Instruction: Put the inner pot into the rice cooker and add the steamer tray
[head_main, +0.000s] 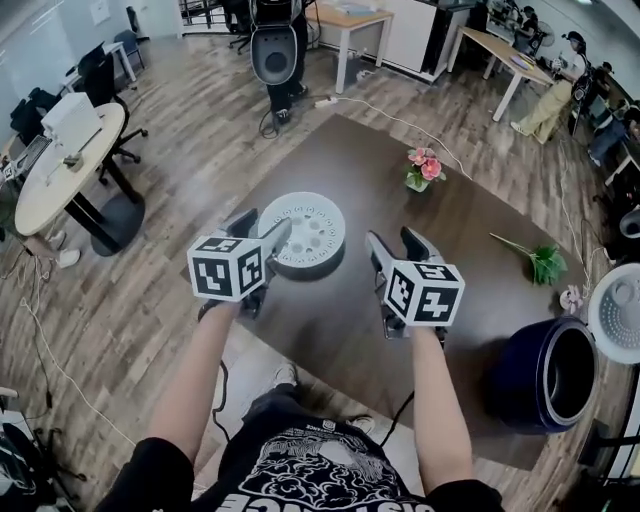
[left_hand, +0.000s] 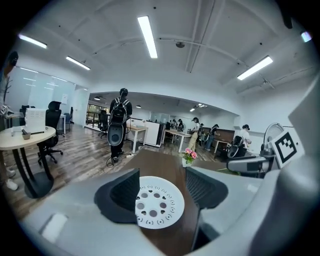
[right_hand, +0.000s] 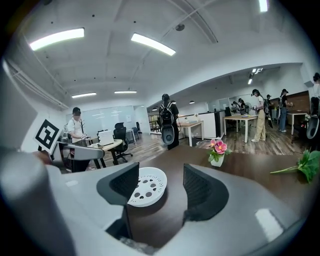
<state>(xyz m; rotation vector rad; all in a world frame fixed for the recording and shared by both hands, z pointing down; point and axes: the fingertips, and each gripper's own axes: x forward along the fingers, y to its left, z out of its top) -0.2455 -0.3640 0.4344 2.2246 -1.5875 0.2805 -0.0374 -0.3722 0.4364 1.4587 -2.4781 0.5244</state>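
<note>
Head view shows the left gripper (head_main: 262, 232) and the right gripper (head_main: 393, 243) held side by side over the dark table (head_main: 340, 150), both with jaws standing apart and nothing pinched between them. The white steamer tray (head_main: 303, 232) lies flat on the table just ahead. In the left gripper view it sits between and just past the jaws, the left jaw overlapping its rim, with no pad pressing on it. The rice cooker (head_main: 545, 375) stands well apart at the person's right, near the table's edge (whether the inner pot is already inside cannot be told from here). The main risk is probably the pick-up. The tray is a low, smooth disc, so a jaw closing on its edge may push it along the table instead of catching it, or catch only one side so that it tips and drops on the way across. If the two grippers close unevenly, it could be pushed towards the flower pot (head_main: 425, 168). Should the pot not be in yet, adding the tray now would be out of order.
</note>
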